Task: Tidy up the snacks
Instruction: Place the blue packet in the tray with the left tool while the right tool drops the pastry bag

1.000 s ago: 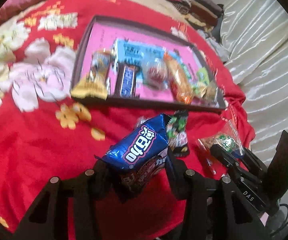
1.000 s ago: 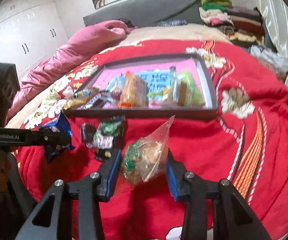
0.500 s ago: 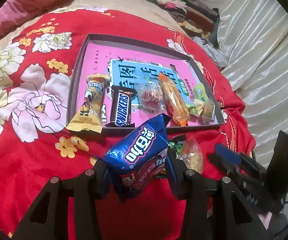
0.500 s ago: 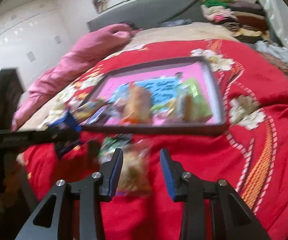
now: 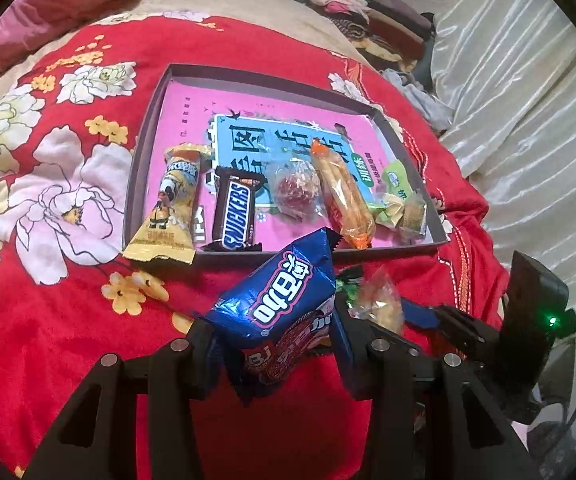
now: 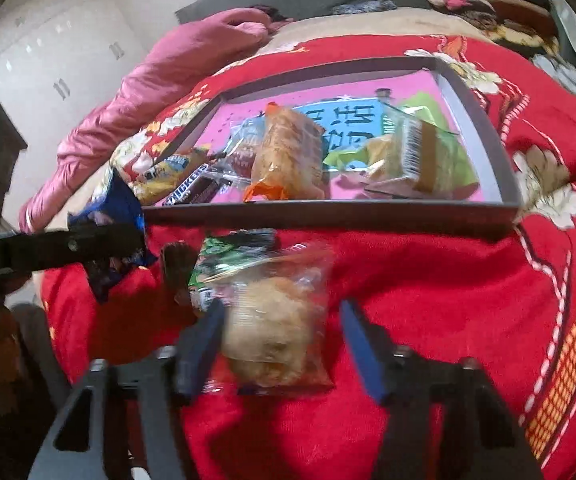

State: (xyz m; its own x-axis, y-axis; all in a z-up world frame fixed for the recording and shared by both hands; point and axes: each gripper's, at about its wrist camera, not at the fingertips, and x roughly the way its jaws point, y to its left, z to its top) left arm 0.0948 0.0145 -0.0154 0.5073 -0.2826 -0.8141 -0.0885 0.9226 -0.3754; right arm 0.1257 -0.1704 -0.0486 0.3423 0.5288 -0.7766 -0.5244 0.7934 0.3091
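Right now my left gripper [image 5: 275, 344] is clamped on a blue biscuit packet [image 5: 283, 304], held above the red blanket [image 5: 67, 320] just short of the tray [image 5: 368, 254]. My right gripper [image 6: 281, 344] has just been opening its jaws; the clear bag of pastry [image 6: 275, 328] lies between them on the blanket, with a clear gap at the right pad, so I judge it released. A green packet [image 6: 231, 256] sits just beyond it. I take the step in hand to be carrying the blue packet into the tray, beside the chocolate bar [image 5: 233, 216]; that calls for lifting over the near wall. The right view is blurred, so whether the left pad touches the bag I cannot tell.
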